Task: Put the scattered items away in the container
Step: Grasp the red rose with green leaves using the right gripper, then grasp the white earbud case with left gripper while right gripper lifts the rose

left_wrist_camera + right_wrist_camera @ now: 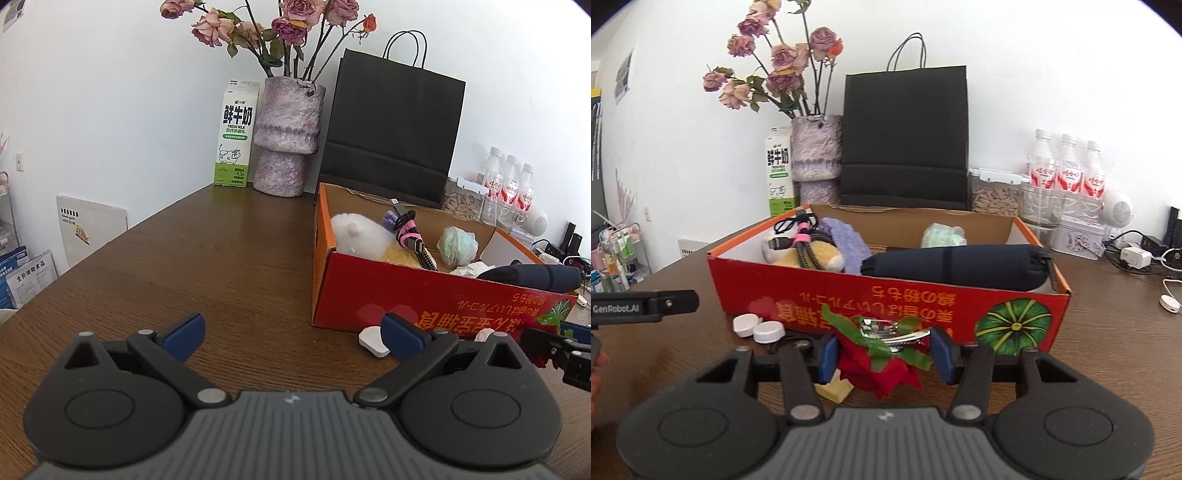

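Red cardboard box (886, 295) beyond right tongs (884, 354) pinching rose clip (882, 354), holding plush (360, 234), cables (801, 240), navy pouch (955, 266); left tongs (291, 334) spread.

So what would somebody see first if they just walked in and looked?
Probably the big red box in the middle of the brown table, stuffed with soft toys and cables. Next, the red rose hair clip sitting between the right gripper's blue fingers in front of it. Behind stand dried pink roses in a purple vase.
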Tool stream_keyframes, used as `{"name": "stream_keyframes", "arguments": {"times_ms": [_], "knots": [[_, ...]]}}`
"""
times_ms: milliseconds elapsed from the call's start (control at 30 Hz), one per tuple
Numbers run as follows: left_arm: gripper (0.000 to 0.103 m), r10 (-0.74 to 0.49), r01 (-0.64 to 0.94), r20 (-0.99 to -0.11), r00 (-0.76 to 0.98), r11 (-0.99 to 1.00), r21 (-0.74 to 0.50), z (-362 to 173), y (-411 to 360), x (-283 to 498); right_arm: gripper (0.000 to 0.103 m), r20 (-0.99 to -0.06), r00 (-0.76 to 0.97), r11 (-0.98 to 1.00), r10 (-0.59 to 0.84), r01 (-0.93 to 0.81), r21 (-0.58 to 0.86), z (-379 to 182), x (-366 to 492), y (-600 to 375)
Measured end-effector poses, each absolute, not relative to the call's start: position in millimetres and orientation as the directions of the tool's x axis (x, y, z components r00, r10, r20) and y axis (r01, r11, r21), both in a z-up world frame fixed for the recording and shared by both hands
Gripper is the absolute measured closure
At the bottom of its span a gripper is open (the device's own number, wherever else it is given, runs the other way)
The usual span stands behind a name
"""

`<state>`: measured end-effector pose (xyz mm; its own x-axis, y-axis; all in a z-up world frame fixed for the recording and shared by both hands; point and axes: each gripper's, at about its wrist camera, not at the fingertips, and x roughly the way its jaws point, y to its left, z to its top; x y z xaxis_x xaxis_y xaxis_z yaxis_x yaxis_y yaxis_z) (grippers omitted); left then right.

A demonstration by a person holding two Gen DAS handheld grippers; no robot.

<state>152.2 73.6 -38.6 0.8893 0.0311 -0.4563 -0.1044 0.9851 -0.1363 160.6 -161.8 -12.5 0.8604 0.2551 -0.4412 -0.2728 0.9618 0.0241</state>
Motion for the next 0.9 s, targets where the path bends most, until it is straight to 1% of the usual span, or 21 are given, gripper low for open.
{"name": "stream_keyframes", "arguments": {"times_ms": [67, 200, 300, 367, 467, 667, 767, 833, 867, 900], "knots": [[0.0, 0.023, -0.091, -0.47, 0.882, 0.988, -0.123, -40, 69, 155, 0.053, -0.44, 0.867, 0.968, 0.236, -0.252, 0.023, -13, 161, -170], [0.0, 0.004, -0.08, -0.543, 0.839, 0.99, -0.115, -46, 59, 171, 0.053, -0.443, 0.874, 0.977, 0.201, -0.214, 0.02, -14, 164, -183], [0.0, -0.012, -0.06, -0.56, 0.829, 0.992, -0.109, -49, 50, 179, 0.053, -0.444, 0.877, 0.981, 0.181, -0.194, 0.018, -15, 164, -190], [0.0, 0.005, -0.05, -0.568, 0.823, 0.997, -0.064, -49, 41, 184, 0.053, -0.444, 0.878, 0.982, 0.178, -0.188, 0.02, -16, 164, -193], [0.006, 0.027, -0.044, -0.579, 0.815, 0.999, -0.016, -50, 31, 191, 0.052, -0.444, 0.877, 0.981, 0.181, -0.193, 0.02, -16, 164, -194], [0.019, 0.022, -0.045, -0.581, 0.813, 0.999, -0.026, -51, 31, 195, 0.052, -0.464, 0.866, 0.976, 0.188, -0.218, -0.012, -20, 164, -185], [0.032, 0.003, -0.027, -0.602, 0.798, 0.999, -0.031, -53, 30, 200, 0.052, -0.472, 0.861, 0.974, 0.19, -0.227, -0.021, -21, 164, -181], [0.041, 0.004, -0.015, -0.603, 0.798, 1.0, -0.012, -53, 27, 202, 0.052, -0.473, 0.861, 0.973, 0.189, -0.227, -0.025, -21, 164, -180], [0.042, 0.002, -0.007, -0.603, 0.798, 1.0, -0.005, -53, 26, 202, 0.052, -0.475, 0.86, 0.973, 0.188, -0.228, -0.026, -22, 164, -179], [0.046, -0.004, 0.003, -0.603, 0.798, 1.0, -0.003, -53, 25, 202, 0.052, -0.476, 0.859, 0.973, 0.189, -0.228, -0.027, -22, 163, -179]]}}
